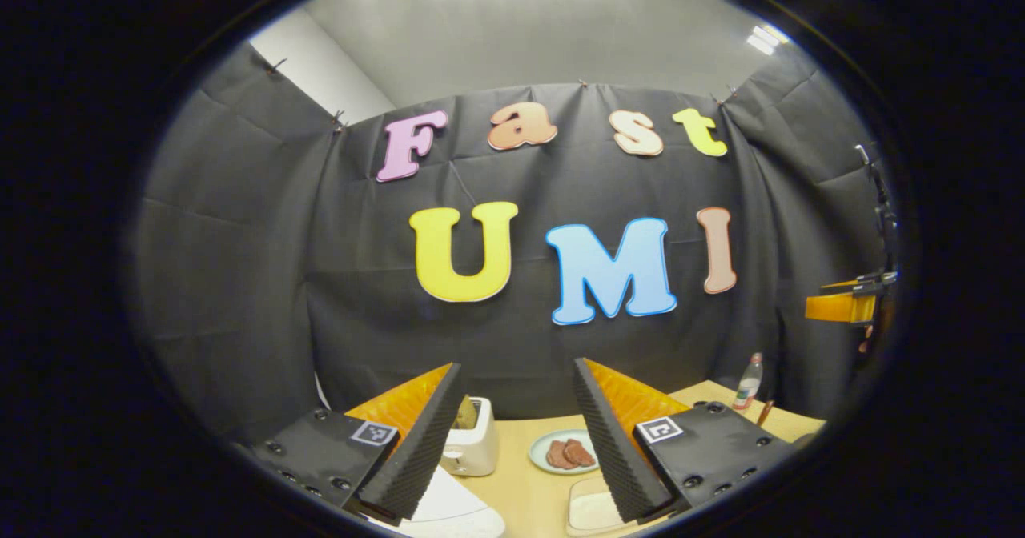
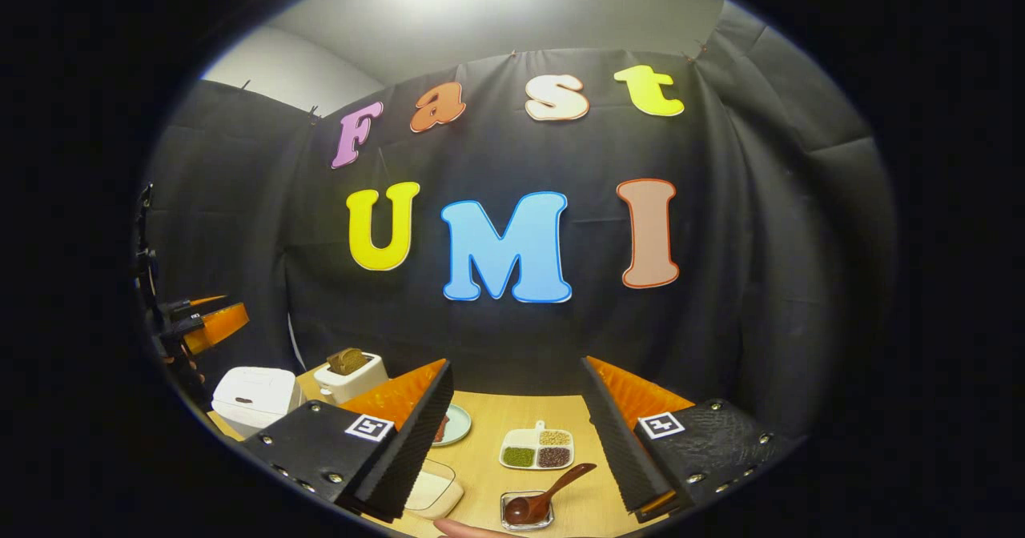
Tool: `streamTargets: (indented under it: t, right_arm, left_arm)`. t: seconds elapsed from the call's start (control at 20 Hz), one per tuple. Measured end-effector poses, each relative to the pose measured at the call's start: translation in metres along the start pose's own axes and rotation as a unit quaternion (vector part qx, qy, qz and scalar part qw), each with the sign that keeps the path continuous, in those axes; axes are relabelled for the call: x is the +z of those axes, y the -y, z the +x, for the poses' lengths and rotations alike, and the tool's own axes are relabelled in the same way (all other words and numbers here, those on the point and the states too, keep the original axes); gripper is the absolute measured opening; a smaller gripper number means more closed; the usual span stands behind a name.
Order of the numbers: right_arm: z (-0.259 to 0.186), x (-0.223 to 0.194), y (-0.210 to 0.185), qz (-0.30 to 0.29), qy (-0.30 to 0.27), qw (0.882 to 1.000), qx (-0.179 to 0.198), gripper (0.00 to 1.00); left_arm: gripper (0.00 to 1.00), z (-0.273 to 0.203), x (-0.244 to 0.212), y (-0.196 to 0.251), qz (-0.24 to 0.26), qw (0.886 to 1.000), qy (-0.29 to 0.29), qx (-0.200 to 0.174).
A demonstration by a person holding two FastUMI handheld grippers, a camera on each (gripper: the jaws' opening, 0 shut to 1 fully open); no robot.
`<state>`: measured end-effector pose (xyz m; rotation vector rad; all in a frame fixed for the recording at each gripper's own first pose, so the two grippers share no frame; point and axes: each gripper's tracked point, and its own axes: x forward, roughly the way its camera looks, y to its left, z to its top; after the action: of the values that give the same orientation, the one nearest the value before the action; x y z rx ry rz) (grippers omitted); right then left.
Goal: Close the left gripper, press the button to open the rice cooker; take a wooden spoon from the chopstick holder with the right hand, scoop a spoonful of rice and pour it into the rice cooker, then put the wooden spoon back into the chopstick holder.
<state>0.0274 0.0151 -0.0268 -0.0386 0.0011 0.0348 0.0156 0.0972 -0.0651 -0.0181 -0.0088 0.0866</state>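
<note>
In the right gripper view, the white rice cooker stands at the table's left end with its lid down. A dark wooden spoon rests with its bowl in a small clear square dish near the front edge. A clear container of white rice lies left of it. My right gripper hangs open above the table with nothing in it. The left gripper is also open and empty, high over the cooker's white lid and the rice container. Each gripper appears far off in the other's view.
A white toaster holding bread stands behind the cooker. A pale plate carries slices of meat. A four-part dish of grains sits mid-table. A bottle stands at the back right. A fingertip shows at the front edge.
</note>
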Motion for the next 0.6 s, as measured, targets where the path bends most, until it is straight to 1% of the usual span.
streamTargets:
  t: [0.1, 0.15, 0.2, 0.3, 0.35, 0.4, 0.45, 0.6]
  right_arm:
    - [0.002, 0.002, 0.007, 0.0, 0.005, 1.0, -0.012, 0.95]
    - [0.004, 0.003, 0.008, 0.006, 0.005, 1.0, -0.013, 0.95]
    - [0.005, 0.001, 0.007, 0.01, 0.003, 1.0, -0.012, 0.95]
    - [0.007, -0.002, 0.007, 0.012, -0.001, 1.0, -0.011, 0.95]
    - [0.007, -0.003, 0.007, 0.011, -0.003, 1.0, -0.01, 0.95]
    - [0.008, -0.005, 0.005, 0.008, -0.004, 1.0, -0.008, 0.95]
    - [0.009, -0.007, 0.005, 0.006, -0.007, 1.0, -0.007, 0.95]
    - [0.01, -0.012, 0.007, 0.006, -0.01, 1.0, -0.005, 0.96]
  left_arm:
    - [0.84, 0.0, -0.008, -0.002, 0.007, 1.0, -0.005, -0.006]
    - [0.82, 0.002, -0.013, -0.001, 0.005, 1.0, -0.007, -0.012]
    - [0.77, 0.001, -0.013, 0.0, 0.004, 1.0, -0.009, -0.021]
    - [0.48, 0.005, -0.023, -0.004, 0.003, 1.0, -0.015, -0.027]
    - [0.15, 0.002, -0.028, -0.009, 0.001, 0.999, -0.021, -0.025]
    - [0.17, -0.002, -0.038, -0.007, -0.002, 0.999, -0.024, -0.038]
    - [0.07, -0.008, -0.045, -0.012, -0.008, 0.999, -0.031, -0.044]
    - [0.07, -0.016, -0.079, -0.039, -0.01, 0.999, -0.047, -0.02]
